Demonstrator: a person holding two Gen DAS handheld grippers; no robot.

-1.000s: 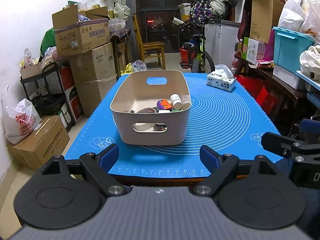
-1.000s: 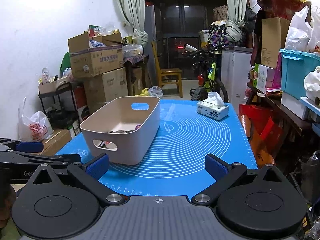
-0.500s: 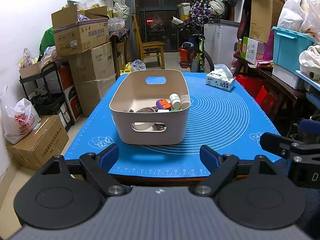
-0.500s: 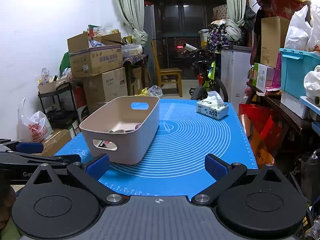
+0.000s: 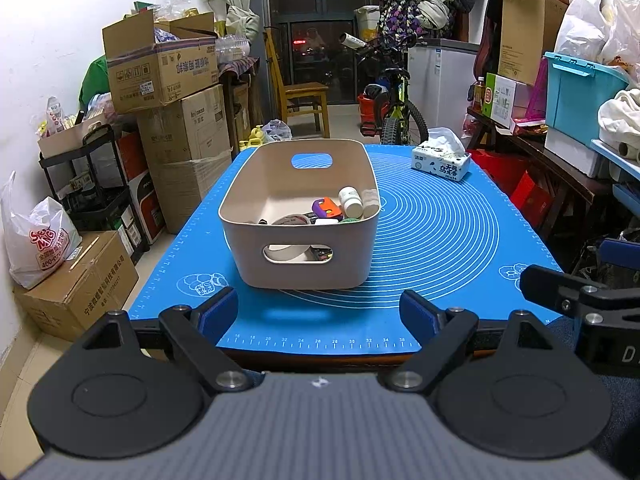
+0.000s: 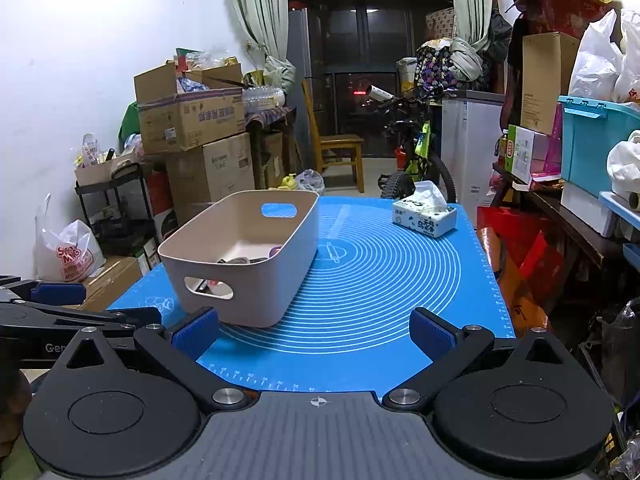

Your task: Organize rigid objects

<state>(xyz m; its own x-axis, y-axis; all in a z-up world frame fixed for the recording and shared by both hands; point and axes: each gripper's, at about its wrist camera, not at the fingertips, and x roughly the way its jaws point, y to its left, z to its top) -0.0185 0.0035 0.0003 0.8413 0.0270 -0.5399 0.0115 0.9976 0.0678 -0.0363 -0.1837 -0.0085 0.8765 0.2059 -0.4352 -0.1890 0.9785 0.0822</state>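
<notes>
Left gripper (image 5: 318,314) sits at the near edge of the counter, jaws spread wide, nothing between the blue pads, nothing held. Right gripper (image 6: 314,334) is just as wide open and just as empty, hovering over the near part of the blue mat (image 6: 400,280). In the left wrist view the right gripper's black frame pokes in at the right edge; in the right wrist view the left gripper shows at the left edge.

Straight ahead of the left gripper stands the beige bin (image 5: 300,268), upright on the mat, its near handle slot facing the camera. From the right wrist view the bin (image 6: 248,284) sits to the left, just beyond the left pad. Inside it, piled toward the near right corner, are a white bottle (image 5: 351,202), an orange and purple item (image 5: 327,207), a roll of tape (image 5: 290,221) and some smaller bits too jumbled to tell apart.

Farther out, near the far right corner of the mat, a tissue pack (image 5: 441,162) lies well apart from the bin. Beyond the counter on the left, cardboard boxes (image 5: 160,68) are stacked; at the far end stand a wooden chair (image 5: 302,96) and a bicycle (image 5: 390,96).
</notes>
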